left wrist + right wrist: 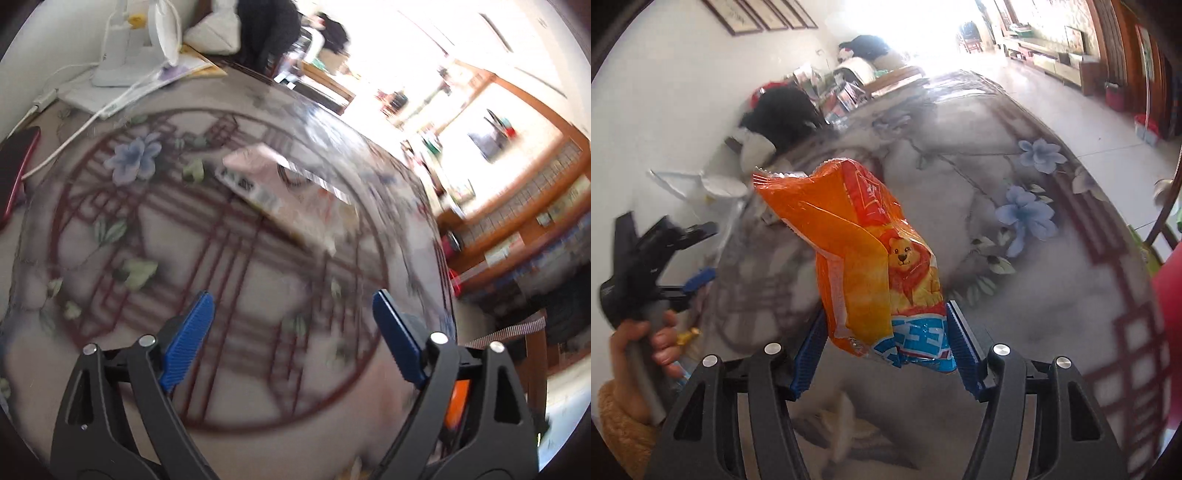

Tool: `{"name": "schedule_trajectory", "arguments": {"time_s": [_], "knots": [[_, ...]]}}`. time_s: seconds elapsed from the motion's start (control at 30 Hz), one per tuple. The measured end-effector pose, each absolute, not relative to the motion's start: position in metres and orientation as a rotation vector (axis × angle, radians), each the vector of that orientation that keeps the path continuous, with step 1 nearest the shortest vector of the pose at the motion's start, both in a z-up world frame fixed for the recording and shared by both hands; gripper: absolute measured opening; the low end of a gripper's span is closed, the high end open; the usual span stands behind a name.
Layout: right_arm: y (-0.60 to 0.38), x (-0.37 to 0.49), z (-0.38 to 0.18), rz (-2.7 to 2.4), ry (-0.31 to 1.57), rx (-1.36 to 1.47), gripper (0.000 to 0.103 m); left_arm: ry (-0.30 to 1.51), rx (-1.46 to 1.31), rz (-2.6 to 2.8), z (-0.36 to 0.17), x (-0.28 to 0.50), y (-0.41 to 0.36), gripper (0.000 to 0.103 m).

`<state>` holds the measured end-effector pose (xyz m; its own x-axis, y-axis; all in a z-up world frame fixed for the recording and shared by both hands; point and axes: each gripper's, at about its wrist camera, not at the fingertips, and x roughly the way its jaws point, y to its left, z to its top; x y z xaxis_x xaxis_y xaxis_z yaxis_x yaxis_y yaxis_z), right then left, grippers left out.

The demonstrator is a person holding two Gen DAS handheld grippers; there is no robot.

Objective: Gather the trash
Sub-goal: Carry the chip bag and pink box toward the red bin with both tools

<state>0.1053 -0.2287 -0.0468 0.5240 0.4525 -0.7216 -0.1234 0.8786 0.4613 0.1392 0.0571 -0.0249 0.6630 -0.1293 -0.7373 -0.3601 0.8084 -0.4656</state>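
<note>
While the right gripper (884, 354) is clamped on the lower end of an orange snack bag (871, 258), its blue pads pressing the blue-printed bottom from both sides, the bag stands up above the jaws over the flowered tablecloth (1015, 280). It looks light and nearly empty: thin crinkly foil, creased down the middle, soft enough to fold under its own weight and slick enough to slide out of a loose pinch. A hold low on the gathered, doubled foil, as here, seems safer than the single-layer crimped top edge. The left gripper (293, 336) hangs wide open with nothing between its pads, tilted down over the round red pattern of the cloth. Ahead of it, well apart from the fingertips, lies a flat pale wrapper (284, 192) with printed lettering, blurred. That piece likely lies limp and close to the table, so a raised edge or corner would be the place to take hold. A person's hand (639, 343) grips the left tool's handle.
</note>
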Motion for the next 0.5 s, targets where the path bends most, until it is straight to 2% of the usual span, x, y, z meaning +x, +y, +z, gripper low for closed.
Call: {"name": "schedule_trajectory", "arguments": {"time_s": [0.1, 0.33, 0.43, 0.5], "knots": [[-0.22, 0.107, -0.044, 0.356, 0.935, 0.314, 0.062, 0.846, -0.73, 0.241, -0.027, 0.179, 0.069, 0.086], [-0.222, 0.11, -0.051, 0.369, 0.935, 0.41, 0.062, 0.924, -0.666, 0.416, -0.045, 0.259, 0.073, 0.087], [-0.224, 0.105, -0.043, 0.374, 0.904, 0.403, 0.062, 1.006, -0.722, 0.478, -0.067, 0.282, 0.077, 0.089], [-0.223, 0.101, -0.04, 0.38, 0.895, 0.387, 0.063, 1.022, -0.78, 0.505, -0.079, 0.287, 0.08, 0.095]]}}
